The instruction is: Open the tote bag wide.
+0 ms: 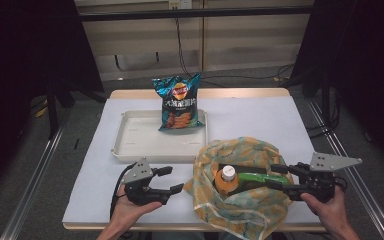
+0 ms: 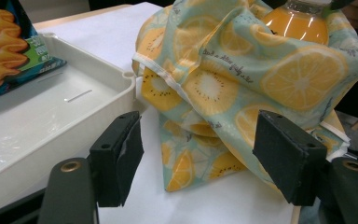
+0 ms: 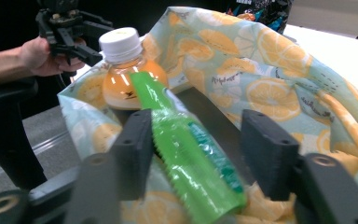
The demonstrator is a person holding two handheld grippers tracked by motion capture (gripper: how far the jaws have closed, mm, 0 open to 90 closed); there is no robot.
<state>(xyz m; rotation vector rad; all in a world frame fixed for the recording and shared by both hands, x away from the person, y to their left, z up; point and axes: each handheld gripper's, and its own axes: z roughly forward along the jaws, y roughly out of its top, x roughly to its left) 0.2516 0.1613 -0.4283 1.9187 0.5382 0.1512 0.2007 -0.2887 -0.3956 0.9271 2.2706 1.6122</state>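
The right tool [image 3: 193, 156] stands half-wide around the green packet [image 3: 186, 158] lying in the lemon-print bag [image 1: 240, 185] against the orange bottle [image 3: 123, 70], so closing mid-length looks wisest, while the left tool [image 1: 170, 180] waits wide, empty, beside the bag.

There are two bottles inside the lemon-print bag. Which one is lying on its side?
The green bottle lies on its side, between the jaws of the right gripper. The orange juice bottle with the white cap stands upright beside it in the bag.
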